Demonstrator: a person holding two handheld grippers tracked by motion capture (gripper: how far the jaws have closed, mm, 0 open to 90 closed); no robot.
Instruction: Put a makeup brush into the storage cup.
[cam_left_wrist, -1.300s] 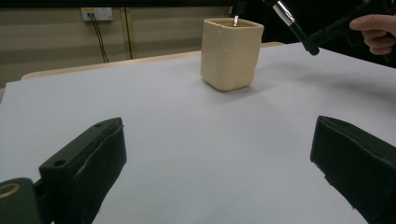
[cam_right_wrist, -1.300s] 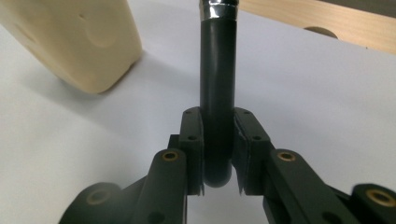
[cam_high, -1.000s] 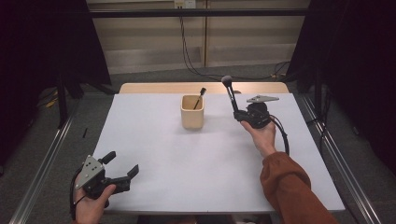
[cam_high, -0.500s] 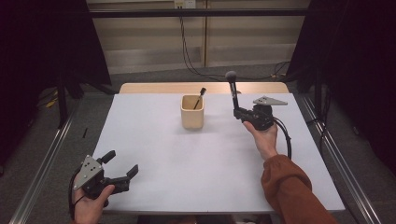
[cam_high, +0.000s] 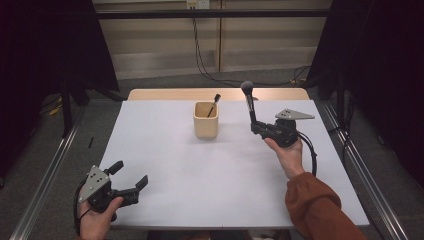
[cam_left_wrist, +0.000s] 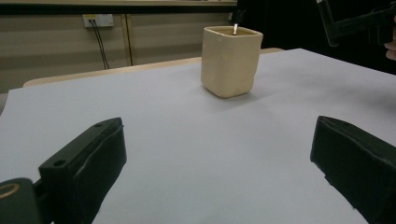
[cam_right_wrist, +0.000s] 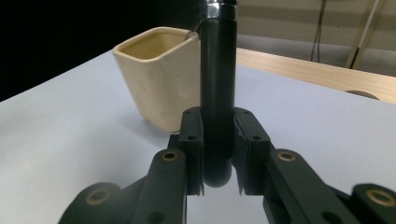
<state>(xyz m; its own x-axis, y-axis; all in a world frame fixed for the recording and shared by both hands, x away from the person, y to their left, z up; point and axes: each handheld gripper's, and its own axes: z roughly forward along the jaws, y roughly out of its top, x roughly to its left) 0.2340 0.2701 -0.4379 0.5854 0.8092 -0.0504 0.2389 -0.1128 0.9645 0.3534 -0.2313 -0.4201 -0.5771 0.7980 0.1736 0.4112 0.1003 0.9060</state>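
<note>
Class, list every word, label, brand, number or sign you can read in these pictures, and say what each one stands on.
None: no readable text shows anywhere.
Cup: plain cream, no label.
Brush in the right hand-held gripper: black handle, no brand visible.
Left hand-held gripper: no markings legible.
Wall socket: nothing legible on it.

No legible text or labels
</note>
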